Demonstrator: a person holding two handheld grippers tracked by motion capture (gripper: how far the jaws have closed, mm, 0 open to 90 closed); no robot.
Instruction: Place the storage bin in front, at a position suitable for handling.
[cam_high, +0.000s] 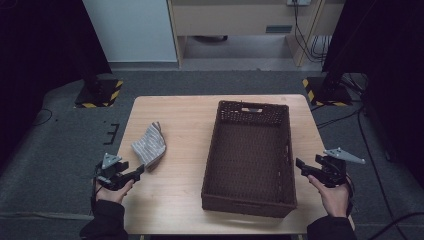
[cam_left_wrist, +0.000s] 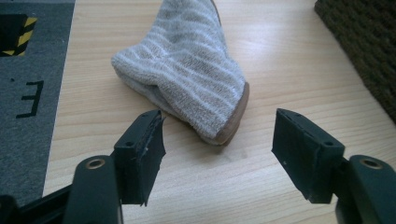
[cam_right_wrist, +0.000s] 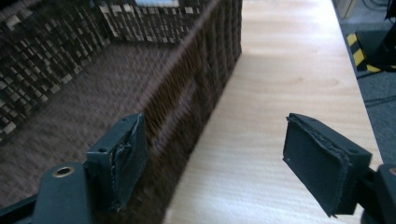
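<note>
A folded grey-and-white striped cloth (cam_high: 149, 145) lies on the left part of the wooden table (cam_high: 177, 130). In the left gripper view the cloth (cam_left_wrist: 187, 70) sits just ahead of the jaws. My left gripper (cam_high: 137, 173) hovers at the table's left front, just in front of the cloth, open with nothing between its jaws (cam_left_wrist: 217, 158). A dark brown wicker basket (cam_high: 250, 156) stands empty on the right half of the table. My right gripper (cam_high: 299, 164) is open beside the basket's right wall (cam_right_wrist: 187, 112), over the bare strip of table (cam_right_wrist: 219, 163).
Grey carpet surrounds the table. Black stands with yellow-black striped bases sit at the far left (cam_high: 100, 92) and far right (cam_high: 327, 90). Cables (cam_high: 350, 122) trail over the floor on the right. A wooden cabinet (cam_high: 245, 20) stands at the back.
</note>
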